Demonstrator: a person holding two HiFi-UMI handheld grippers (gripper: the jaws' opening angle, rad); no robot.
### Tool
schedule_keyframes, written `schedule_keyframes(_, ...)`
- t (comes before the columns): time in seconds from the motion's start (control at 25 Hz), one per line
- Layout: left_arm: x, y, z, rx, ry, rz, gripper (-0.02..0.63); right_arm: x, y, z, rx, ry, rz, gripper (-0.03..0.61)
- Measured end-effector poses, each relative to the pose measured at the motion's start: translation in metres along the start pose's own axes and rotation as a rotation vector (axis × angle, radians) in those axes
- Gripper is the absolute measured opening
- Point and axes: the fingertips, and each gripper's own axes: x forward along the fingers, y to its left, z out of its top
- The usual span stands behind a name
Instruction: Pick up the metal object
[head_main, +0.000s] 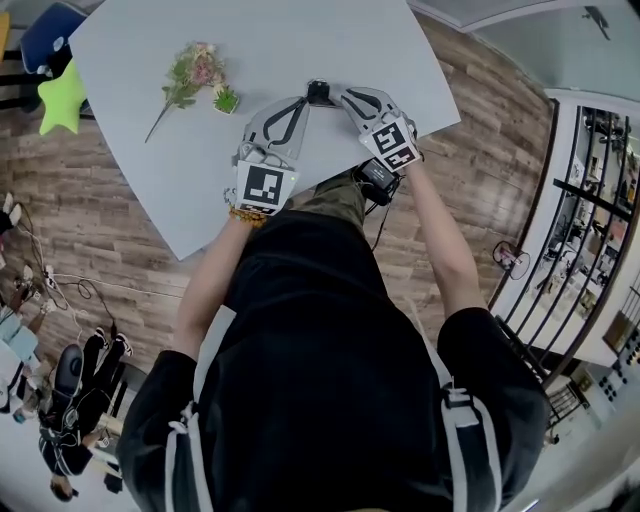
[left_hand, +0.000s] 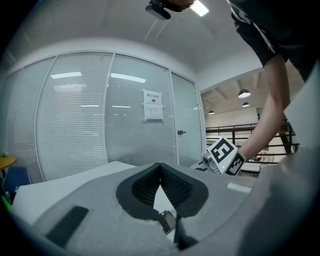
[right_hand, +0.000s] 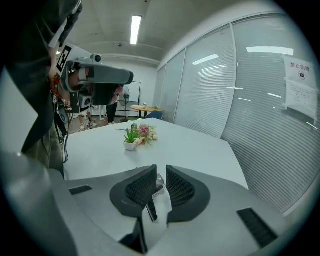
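Metal object (right_hand: 159, 182) sat between the slightly parted jaws of my right gripper (right_hand: 161, 170), lower centre; left gripper (left_hand: 160, 166) was pressed together.

**Free room and obstacles**

Open over the grey table (head_main: 330, 40) ahead and to the right. Narrowed on the left by a small potted plant (head_main: 226, 100) and a flower sprig (head_main: 190, 72). Closed between the close-set tips of left gripper (left_hand: 160, 170) and right gripper (right_hand: 160, 169).
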Motion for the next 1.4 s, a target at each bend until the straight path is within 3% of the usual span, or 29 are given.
schedule_keyframes(0.44,-0.001,0.010,-0.006,-0.013,0.014,0.011,0.003,0.033,0.007,-0.044,-0.003,0.129,0.100,0.108)
schedule_keyframes(0.76,-0.002,0.015,-0.012,-0.030,0.029,0.019,0.005,0.053,0.012,-0.070,-0.085,0.223,0.200,0.141)
schedule_keyframes(1.4,0.004,0.012,-0.015,-0.037,0.039,0.008,0.005,0.078,0.027,-0.107,-0.046,0.327,0.245,0.147)
